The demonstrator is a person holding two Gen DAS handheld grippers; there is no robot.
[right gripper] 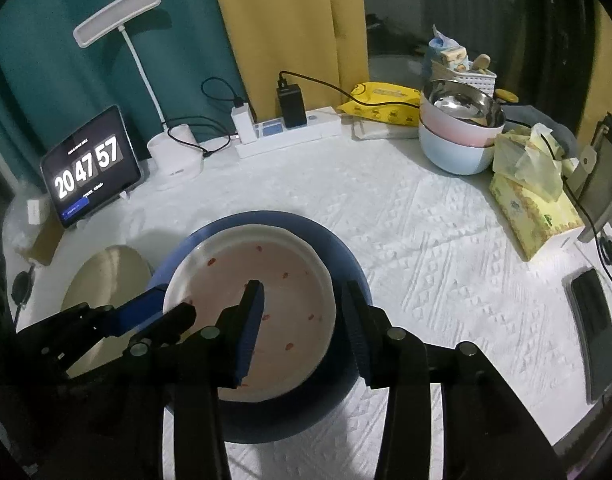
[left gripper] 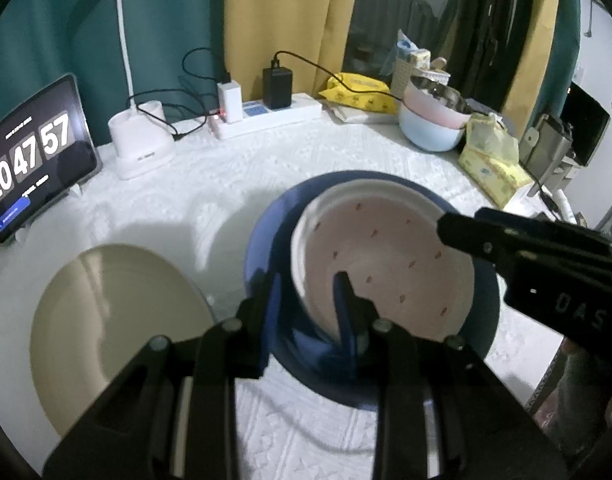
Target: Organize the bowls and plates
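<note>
My white speckled plate [right gripper: 266, 304] sits nested in the round blue plate [right gripper: 337, 396] at lower centre, left tongs [left gripper: 306, 300] clamped on both rims, right tongs [right gripper: 306, 320] apart, beige plate [left gripper: 118, 332] lower left unstacked.

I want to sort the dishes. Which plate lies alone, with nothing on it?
The beige plate, left of the blue plate that carries the white dish.
</note>
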